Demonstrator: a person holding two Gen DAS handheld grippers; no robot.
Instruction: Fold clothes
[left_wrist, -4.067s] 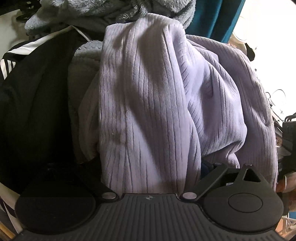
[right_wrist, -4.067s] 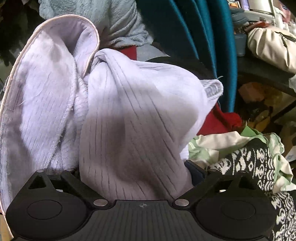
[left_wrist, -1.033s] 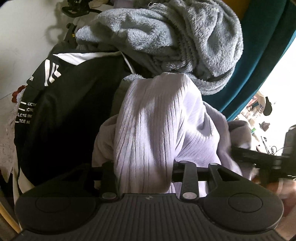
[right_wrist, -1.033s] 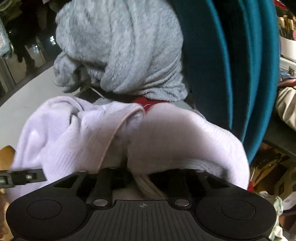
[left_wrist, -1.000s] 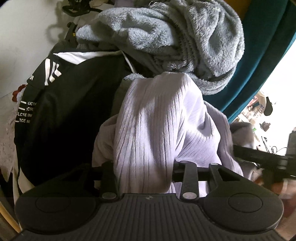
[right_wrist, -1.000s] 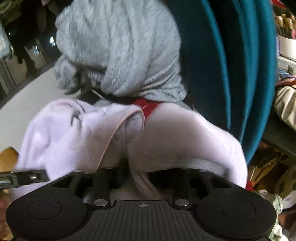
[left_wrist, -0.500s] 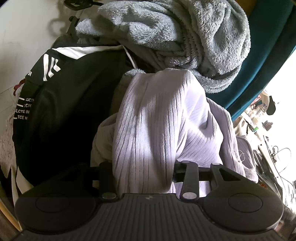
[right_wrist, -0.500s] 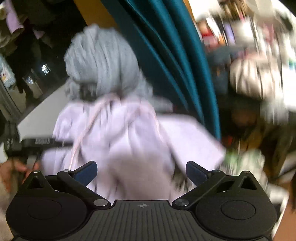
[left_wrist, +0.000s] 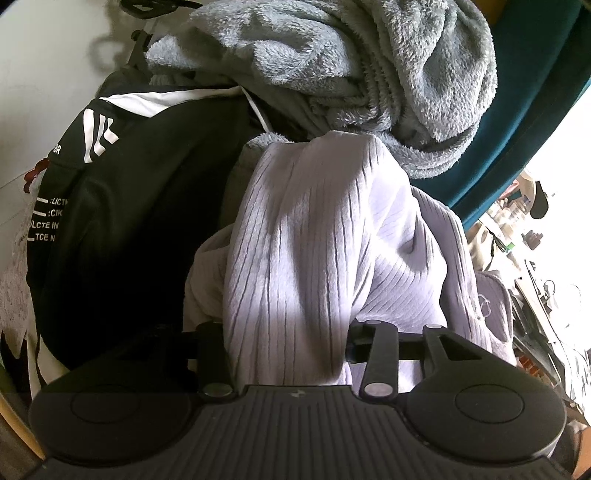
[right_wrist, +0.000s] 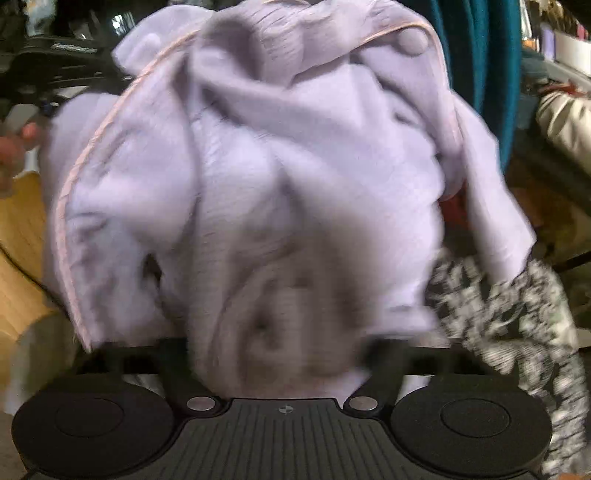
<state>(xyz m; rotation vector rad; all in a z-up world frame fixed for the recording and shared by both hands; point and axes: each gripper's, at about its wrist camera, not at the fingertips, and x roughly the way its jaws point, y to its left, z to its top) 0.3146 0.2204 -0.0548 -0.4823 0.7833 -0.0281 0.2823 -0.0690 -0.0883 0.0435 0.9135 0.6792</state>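
The left gripper (left_wrist: 288, 332) is clamped on a fold of the lilac ribbed garment (left_wrist: 317, 251), hemmed in by a black jacket (left_wrist: 136, 206) and grey fleece (left_wrist: 351, 62), while the right gripper (right_wrist: 284, 362) pinches its blurred, pink-edged bulk.

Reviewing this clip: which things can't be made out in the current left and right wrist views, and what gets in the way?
- Right gripper fingers: right wrist view, motion blur and the lilac ribbed garment draped over them; grip unclear.
- Left gripper fingertips: left wrist view, buried in the same garment.
- White lettering on the black jacket: cut off by the jacket's edge.
- Black-and-white patterned cloth: right wrist view, blurred.
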